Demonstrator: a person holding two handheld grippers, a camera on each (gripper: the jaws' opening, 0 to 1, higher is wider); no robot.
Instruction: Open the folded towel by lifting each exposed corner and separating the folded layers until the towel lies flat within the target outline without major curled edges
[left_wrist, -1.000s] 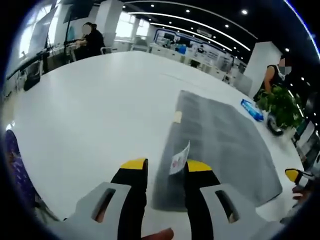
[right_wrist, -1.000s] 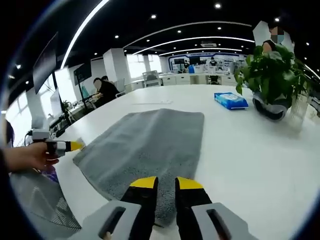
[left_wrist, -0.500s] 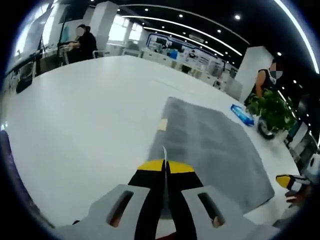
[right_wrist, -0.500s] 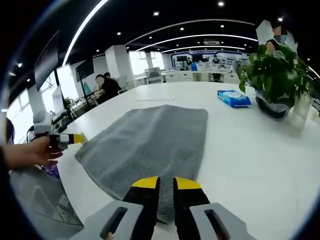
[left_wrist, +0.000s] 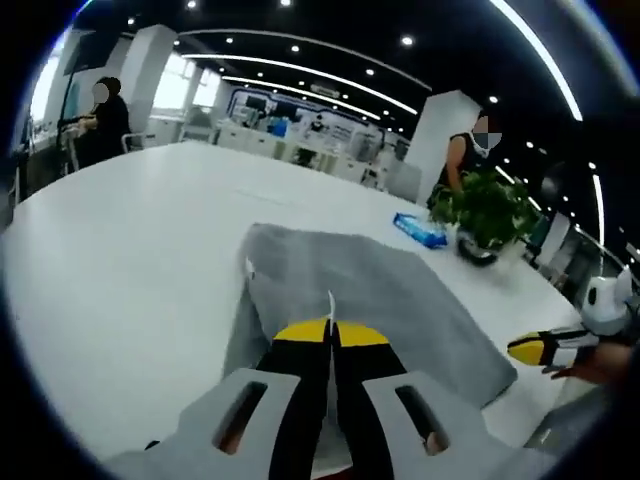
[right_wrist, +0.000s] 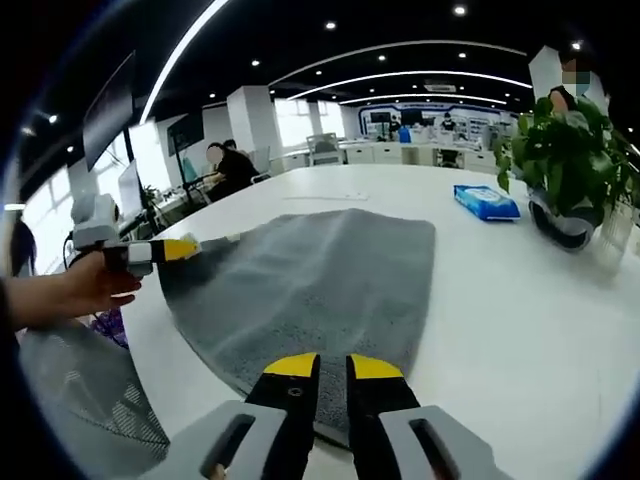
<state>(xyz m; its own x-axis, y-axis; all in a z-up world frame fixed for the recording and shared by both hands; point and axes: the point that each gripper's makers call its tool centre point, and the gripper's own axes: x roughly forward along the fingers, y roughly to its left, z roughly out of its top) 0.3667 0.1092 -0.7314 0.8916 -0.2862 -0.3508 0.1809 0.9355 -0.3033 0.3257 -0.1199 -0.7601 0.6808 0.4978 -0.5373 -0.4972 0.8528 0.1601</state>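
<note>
Left tool (left_wrist: 331, 333) closed, jaws pinching a white tag (left_wrist: 330, 303) and the near edge of the grey towel (left_wrist: 360, 290), raised slightly off the white tabletop (left_wrist: 120, 270). In the right gripper view, same tool (right_wrist: 172, 249) held in a hand (right_wrist: 85, 287), yellow tip at the towel's (right_wrist: 320, 285) left corner. Right tool (right_wrist: 332, 366) narrow, jaws nearly together just over the towel's near edge; grip on fabric cannot be told. Towel spread across the tabletop (right_wrist: 520, 300), left edge lifted. Beyond: blue packet (right_wrist: 485, 202), potted plant (right_wrist: 565, 160); seated person (right_wrist: 232, 168) further back.
</note>
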